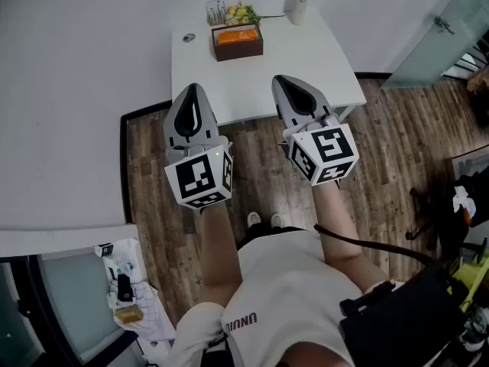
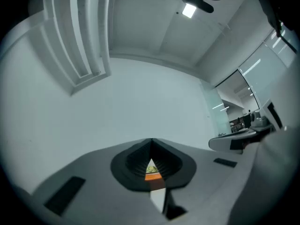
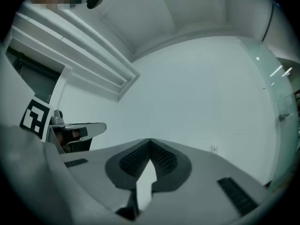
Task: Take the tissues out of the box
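A brown box (image 1: 238, 46) with an orange tissue pack (image 1: 237, 36) in its open top stands at the back of the white table (image 1: 306, 63). Both grippers hover side by side over the wooden floor, short of the table's front edge and pointing toward it. My left gripper (image 1: 192, 90) is shut with nothing in it; in the left gripper view its tips (image 2: 151, 142) meet, and a sliver of the orange pack (image 2: 153, 176) shows through the slit below them. My right gripper (image 1: 284, 80) is shut too, and empty, with its tips (image 3: 150, 142) touching.
Behind the box are a small plant (image 1: 241, 14) and a white bottle (image 1: 299, 10). A round fitting (image 1: 188, 37) sits at the table's left. A cluttered stand (image 1: 126, 289) is at the lower left, dark gear (image 1: 435, 220) at the right, and white walls lie ahead.
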A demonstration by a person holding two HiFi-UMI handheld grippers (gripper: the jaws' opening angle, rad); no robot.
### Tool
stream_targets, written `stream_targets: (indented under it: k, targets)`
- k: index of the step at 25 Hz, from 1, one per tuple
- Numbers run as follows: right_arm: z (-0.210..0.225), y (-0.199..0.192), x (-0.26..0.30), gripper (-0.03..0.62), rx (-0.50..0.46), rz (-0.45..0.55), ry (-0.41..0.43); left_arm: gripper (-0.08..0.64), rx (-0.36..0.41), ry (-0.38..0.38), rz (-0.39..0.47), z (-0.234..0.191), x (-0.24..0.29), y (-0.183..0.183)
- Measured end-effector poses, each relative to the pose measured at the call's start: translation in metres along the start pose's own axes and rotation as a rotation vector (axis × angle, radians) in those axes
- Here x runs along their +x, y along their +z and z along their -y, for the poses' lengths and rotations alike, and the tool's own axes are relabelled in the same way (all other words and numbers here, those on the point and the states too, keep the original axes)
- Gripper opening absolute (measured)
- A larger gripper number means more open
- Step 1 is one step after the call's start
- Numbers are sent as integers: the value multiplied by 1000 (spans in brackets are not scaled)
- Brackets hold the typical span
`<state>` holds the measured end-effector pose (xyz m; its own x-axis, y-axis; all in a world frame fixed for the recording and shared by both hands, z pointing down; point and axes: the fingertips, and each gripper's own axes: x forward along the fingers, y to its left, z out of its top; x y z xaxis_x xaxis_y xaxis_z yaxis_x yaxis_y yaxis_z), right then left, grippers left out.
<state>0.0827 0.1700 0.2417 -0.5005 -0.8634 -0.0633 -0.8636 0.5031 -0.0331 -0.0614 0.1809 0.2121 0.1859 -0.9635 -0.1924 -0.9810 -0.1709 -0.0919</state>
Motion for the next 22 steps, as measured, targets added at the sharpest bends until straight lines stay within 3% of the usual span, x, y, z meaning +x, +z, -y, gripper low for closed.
stream_targets:
  k: [22]
  targets:
    - [-8, -5, 10, 21, 21, -4, -27, 14, -22, -7, -6, -15, -2, -1]
